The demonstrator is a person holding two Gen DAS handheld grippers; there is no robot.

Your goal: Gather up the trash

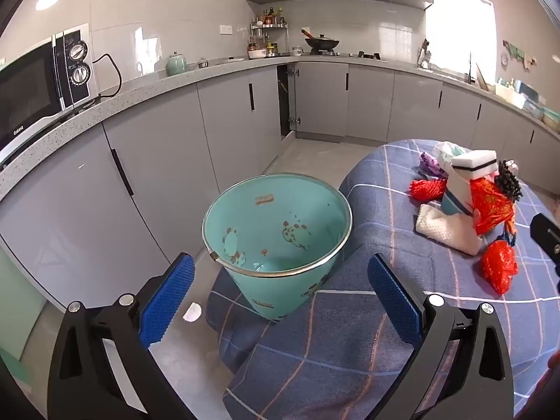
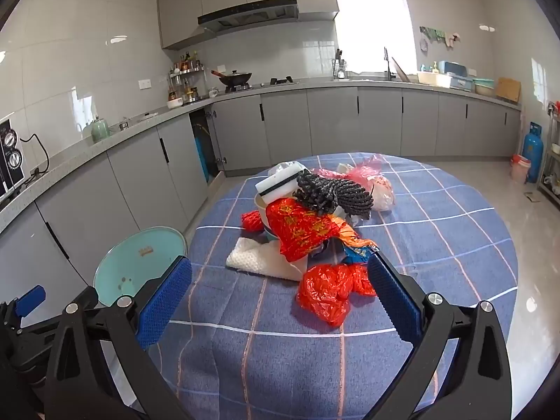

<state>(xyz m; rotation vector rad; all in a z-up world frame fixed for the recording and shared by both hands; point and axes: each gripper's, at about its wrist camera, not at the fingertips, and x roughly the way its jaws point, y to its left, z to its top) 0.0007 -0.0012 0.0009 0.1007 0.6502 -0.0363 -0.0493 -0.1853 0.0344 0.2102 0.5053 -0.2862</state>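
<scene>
A pile of trash [image 2: 315, 213] lies on the round table's blue checked cloth [image 2: 437, 245]: red plastic bags [image 2: 329, 294], a white sponge block [image 2: 280, 182], a black knotted bundle [image 2: 332, 192], a white knitted cloth [image 2: 259, 259] and pink plastic. In the left wrist view the same pile [image 1: 472, 203] is at the right. A turquoise bin [image 1: 276, 224] stands empty beside the table's left edge. My left gripper [image 1: 280, 280] is open just above and in front of the bin. My right gripper [image 2: 280, 280] is open short of the pile, with nothing between its fingers.
Grey kitchen cabinets [image 1: 168, 147] and a speckled counter run along the left and back. A microwave [image 1: 38, 84] sits at the left. One cabinet door [image 1: 288, 98] is ajar. A blue gas cylinder [image 2: 532, 150] stands at far right. A white scrap [image 1: 192, 312] lies on the floor.
</scene>
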